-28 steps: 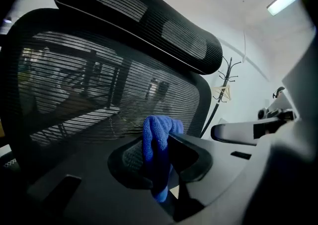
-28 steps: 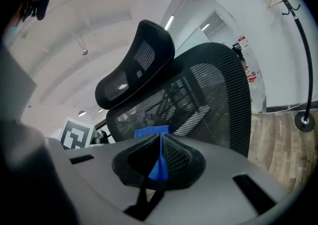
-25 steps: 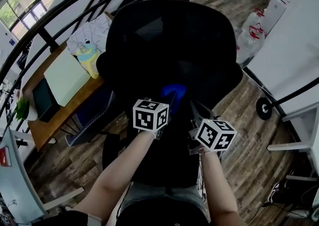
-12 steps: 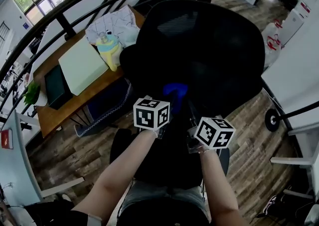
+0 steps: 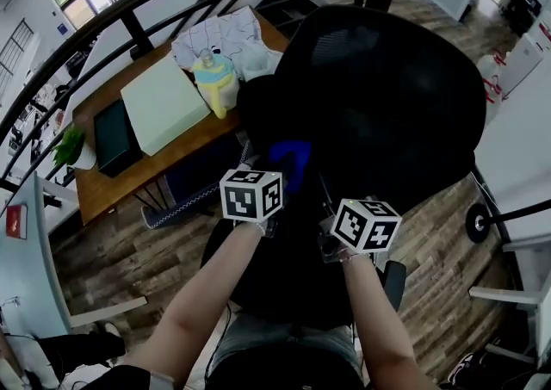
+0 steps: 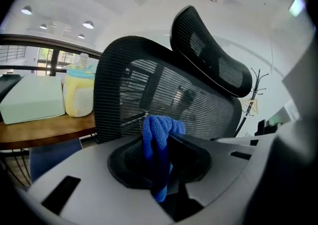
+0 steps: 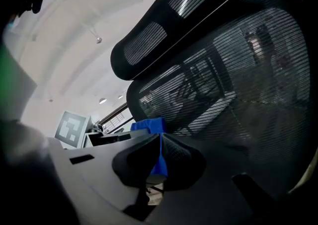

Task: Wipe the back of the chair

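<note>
The black mesh chair back [image 5: 387,95] fills the upper right of the head view, with its headrest [image 6: 213,55] on top. My left gripper [image 5: 280,183] is shut on a blue cloth [image 5: 288,160] and holds it by the back's lower left edge. In the left gripper view the cloth [image 6: 159,134] sticks up between the jaws, just in front of the mesh [image 6: 149,85]. My right gripper [image 5: 331,210] hovers to the right of it, jaws together. In the right gripper view my right gripper [image 7: 159,157] points at the mesh [image 7: 238,85], and a thin blue strip shows in the slit.
A wooden desk [image 5: 112,190] stands left of the chair with a pale green box [image 5: 164,100], a yellow and blue bottle [image 5: 213,78], a dark case [image 5: 112,134] and a potted plant [image 5: 73,147]. A black railing [image 5: 129,27] curves behind. A wheel [image 5: 478,220] sits at right.
The view has swung, so the chair now sits further right and the desk shows more. The left gripper with the cloth has moved slightly up and left along the back; the right followed.
</note>
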A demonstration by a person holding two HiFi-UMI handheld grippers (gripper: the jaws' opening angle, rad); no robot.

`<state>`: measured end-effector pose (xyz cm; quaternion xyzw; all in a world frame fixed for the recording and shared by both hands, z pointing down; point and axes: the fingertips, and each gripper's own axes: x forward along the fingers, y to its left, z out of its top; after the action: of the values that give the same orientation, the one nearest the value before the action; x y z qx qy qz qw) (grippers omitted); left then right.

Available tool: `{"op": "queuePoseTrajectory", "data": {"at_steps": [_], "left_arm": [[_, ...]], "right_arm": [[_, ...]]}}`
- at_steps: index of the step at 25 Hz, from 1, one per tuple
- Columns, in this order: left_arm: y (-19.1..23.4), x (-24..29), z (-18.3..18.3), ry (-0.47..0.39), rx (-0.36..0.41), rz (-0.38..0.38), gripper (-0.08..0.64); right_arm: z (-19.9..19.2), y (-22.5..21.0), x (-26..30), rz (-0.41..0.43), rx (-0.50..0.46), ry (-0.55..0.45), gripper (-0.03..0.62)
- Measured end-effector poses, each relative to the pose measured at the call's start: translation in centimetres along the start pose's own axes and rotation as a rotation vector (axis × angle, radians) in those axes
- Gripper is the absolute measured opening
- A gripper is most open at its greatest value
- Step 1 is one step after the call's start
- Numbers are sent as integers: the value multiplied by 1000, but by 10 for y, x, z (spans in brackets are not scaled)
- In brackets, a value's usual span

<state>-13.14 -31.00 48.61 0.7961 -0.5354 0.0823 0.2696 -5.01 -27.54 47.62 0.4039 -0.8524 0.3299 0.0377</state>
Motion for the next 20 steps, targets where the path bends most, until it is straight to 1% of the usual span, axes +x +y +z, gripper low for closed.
{"op": "queuePoseTrajectory", "data": {"at_steps": [5, 14, 17, 20], "left_arm": [[27, -12, 1, -16, -35, 55, 92], [63, -29, 2, -29, -52, 155, 92], [66, -32, 0, -36, -58, 167, 92], [59, -37, -3, -52, -73, 143, 92]], "right_arm": [[-8, 15, 14, 26, -12, 25, 31], [-18, 24, 19, 44, -8, 43, 31], [-19, 19, 13, 34, -2, 38, 31], [-21, 11, 3, 17, 8, 29, 32]]}}
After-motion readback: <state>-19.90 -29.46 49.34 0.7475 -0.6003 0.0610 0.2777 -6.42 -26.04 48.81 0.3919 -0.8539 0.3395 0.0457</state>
